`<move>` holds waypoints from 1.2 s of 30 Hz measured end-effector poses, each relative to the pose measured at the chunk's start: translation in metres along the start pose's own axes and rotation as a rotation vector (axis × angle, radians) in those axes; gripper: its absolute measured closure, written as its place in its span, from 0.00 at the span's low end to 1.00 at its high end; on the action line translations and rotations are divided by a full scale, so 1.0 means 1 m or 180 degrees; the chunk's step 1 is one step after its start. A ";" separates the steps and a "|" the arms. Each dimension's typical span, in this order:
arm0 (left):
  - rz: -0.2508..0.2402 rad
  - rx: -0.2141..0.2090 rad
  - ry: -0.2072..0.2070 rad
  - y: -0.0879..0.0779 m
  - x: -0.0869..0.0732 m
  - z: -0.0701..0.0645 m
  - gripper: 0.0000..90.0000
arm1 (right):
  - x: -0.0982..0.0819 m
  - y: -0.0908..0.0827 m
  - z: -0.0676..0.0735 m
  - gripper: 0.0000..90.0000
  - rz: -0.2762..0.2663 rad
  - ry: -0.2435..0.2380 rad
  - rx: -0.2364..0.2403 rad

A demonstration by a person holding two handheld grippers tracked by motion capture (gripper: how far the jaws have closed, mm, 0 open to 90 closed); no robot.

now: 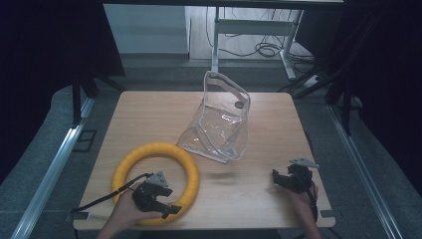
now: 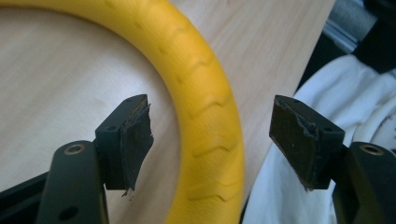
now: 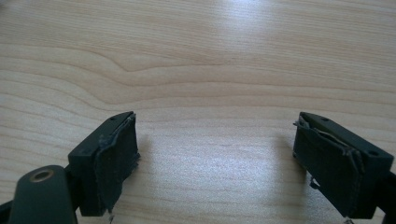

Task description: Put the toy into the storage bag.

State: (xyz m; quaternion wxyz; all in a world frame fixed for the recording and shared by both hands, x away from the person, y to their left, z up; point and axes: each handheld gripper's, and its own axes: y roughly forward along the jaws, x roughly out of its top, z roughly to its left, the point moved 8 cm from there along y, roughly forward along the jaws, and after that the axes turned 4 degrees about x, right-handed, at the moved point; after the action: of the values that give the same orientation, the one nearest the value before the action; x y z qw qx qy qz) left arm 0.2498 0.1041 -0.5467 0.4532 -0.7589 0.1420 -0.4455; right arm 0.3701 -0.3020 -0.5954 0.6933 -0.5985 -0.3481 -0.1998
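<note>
A yellow ring [image 1: 155, 178] lies flat on the wooden table [image 1: 149, 119] at the front left. My left gripper [image 1: 166, 206] hovers over its near rim, open, with the ring's band [image 2: 205, 112] running between the two jaws and neither pad touching it. A clear plastic bag [image 1: 219, 122] with a handle stands in the middle of the table, leaning. My right gripper [image 1: 278, 175] is at the front right, open, its pads [image 3: 114, 158] apart over bare wood with nothing between them.
The table's front edge [image 1: 199, 228] is close under both hands. White cloth [image 2: 327, 112] shows past that edge in the left gripper view. Metal rails flank the table, and a desk frame with cables [image 1: 263, 47] stands behind it.
</note>
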 end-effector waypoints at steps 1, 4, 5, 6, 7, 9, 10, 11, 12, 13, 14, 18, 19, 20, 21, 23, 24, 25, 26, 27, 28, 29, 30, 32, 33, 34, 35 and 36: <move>0.0032 -0.0012 0.0005 0.002 -0.002 -0.002 0.33 | 0.000 0.000 0.000 0.15 0.0000 0.0002 0.0002; 0.0092 -0.0020 0.0007 0.006 -0.004 -0.004 0.33 | 0.000 0.000 0.000 0.15 0.0000 0.0000 0.0000; 0.0128 -0.0019 0.0008 0.008 -0.005 -0.005 0.33 | 0.000 0.000 0.000 0.15 0.0000 0.0001 0.0000; 0.0166 -0.0021 0.0009 0.011 -0.007 -0.005 0.34 | 0.000 0.000 0.000 0.15 0.0000 0.0000 0.0000; 0.0260 -0.0010 0.0024 0.016 -0.009 -0.006 0.34 | 0.000 0.000 0.000 0.15 0.0000 0.0000 0.0000; 0.0322 0.0028 0.0036 0.021 -0.011 -0.007 0.35 | 0.000 0.000 0.000 0.15 0.0000 -0.0001 0.0000; 0.0322 0.0028 0.0036 0.021 -0.011 -0.007 0.36 | 0.000 0.000 0.000 0.15 0.0000 -0.0001 0.0000; 0.0342 0.0060 0.0042 0.022 -0.011 -0.007 0.37 | 0.000 0.000 0.000 0.15 0.0000 -0.0001 0.0000; 0.0358 0.0087 0.0043 0.024 -0.012 -0.006 0.37 | 0.000 0.000 0.000 0.15 0.0000 -0.0001 0.0000; 0.0379 0.0109 0.0049 0.025 -0.012 -0.006 0.38 | 0.000 0.000 0.000 0.15 0.0000 0.0000 0.0001; 0.0407 0.0124 0.0059 0.026 -0.013 -0.007 0.38 | 0.000 0.000 0.000 0.15 0.0000 0.0000 0.0002; 0.0540 0.0210 0.0081 0.029 -0.014 -0.007 0.42 | 0.000 0.000 0.000 0.15 0.0000 0.0004 0.0000; 0.0540 0.0210 0.0081 0.029 -0.014 -0.007 0.43 | 0.000 0.000 0.000 0.15 0.0000 0.0004 0.0000; 0.0562 0.0231 0.0080 0.029 -0.014 -0.006 0.44 | 0.000 0.000 0.000 0.15 0.0000 0.0005 -0.0001; 0.0591 0.0245 0.0079 0.029 -0.014 -0.006 0.44 | 0.000 0.000 0.000 0.15 0.0000 0.0005 -0.0001; 0.0665 0.0305 0.0094 0.031 -0.015 -0.006 0.46 | 0.000 0.000 0.000 0.15 0.0001 0.0007 -0.0002; 0.0687 0.0327 0.0102 0.032 -0.016 -0.006 0.47 | 0.000 0.000 0.000 0.15 0.0001 0.0007 -0.0002; 0.0687 0.0327 0.0102 0.032 -0.016 -0.006 0.48 | 0.000 0.000 0.000 0.15 0.0001 0.0007 -0.0002; 0.0696 0.0338 0.0110 0.032 -0.016 -0.006 0.48 | 0.000 0.000 0.000 0.15 0.0001 0.0007 -0.0002; 0.0712 0.0341 0.0111 0.033 -0.015 -0.006 0.48 | 0.000 0.000 0.000 0.15 0.0001 0.0008 -0.0002; 0.0749 0.0365 0.0125 0.033 -0.015 -0.007 0.48 | 0.000 0.000 0.000 0.15 0.0001 0.0009 -0.0004; 0.0749 0.0365 0.0125 0.033 -0.015 -0.007 0.48 | 0.000 0.000 0.000 0.15 0.0001 0.0009 -0.0004; 0.0764 0.0380 0.0127 0.033 -0.014 -0.007 0.48 | 0.000 0.000 0.000 0.15 0.0001 0.0008 -0.0005; 0.0826 0.0450 0.0159 0.035 -0.013 -0.008 0.48 | 0.000 0.000 0.000 0.15 0.0002 0.0009 -0.0004; 0.0826 0.0450 0.0159 0.035 -0.013 -0.008 0.48 | 0.000 0.000 0.000 0.15 0.0002 0.0009 -0.0004; 0.0857 0.0516 0.0198 0.035 -0.012 -0.007 0.50 | 0.001 0.001 0.000 0.15 0.0001 0.0007 -0.0004; 0.0857 0.0516 0.0198 0.035 -0.012 -0.007 0.50 | 0.001 0.001 0.000 0.15 0.0001 0.0007 -0.0004; 0.0859 0.0528 0.0200 0.036 -0.012 -0.008 0.50 | 0.001 0.001 0.000 0.15 0.0001 0.0008 -0.0004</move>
State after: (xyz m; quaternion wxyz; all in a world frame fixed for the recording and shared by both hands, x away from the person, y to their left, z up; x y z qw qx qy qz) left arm 0.2436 0.0876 -0.5806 0.5654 -0.6786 0.2195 -0.4143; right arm 0.3709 -0.3021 -0.5954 0.6934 -0.5987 -0.3470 -0.2006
